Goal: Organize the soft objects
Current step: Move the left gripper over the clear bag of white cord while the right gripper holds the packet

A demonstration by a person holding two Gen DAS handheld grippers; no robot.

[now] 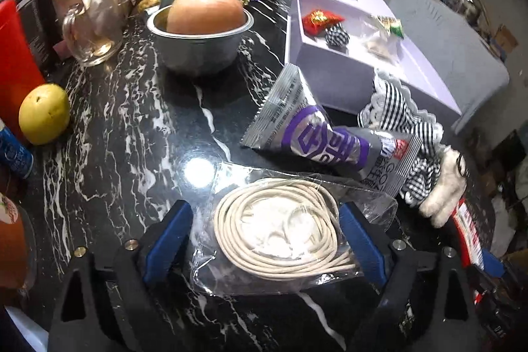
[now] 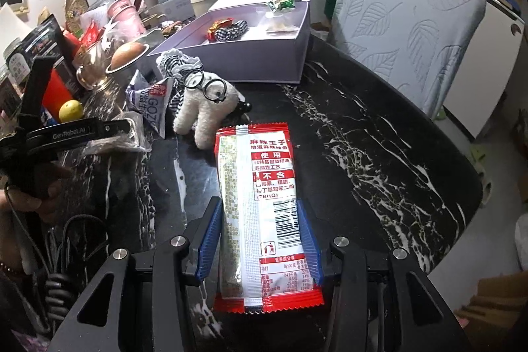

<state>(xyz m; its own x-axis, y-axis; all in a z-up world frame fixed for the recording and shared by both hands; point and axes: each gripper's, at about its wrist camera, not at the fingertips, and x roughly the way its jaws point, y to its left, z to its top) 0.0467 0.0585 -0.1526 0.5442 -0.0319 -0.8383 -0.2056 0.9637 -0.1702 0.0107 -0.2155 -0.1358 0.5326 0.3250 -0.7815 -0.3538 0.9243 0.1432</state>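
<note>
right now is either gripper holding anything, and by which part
The right gripper clamps the red and white snack packet across its lower half. The left gripper is open around the bagged white cord.

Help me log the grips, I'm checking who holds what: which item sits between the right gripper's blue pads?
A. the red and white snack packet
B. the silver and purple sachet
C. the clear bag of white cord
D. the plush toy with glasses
A: in the right wrist view the right gripper has its blue pads pressed against both edges of the red and white snack packet.
</note>
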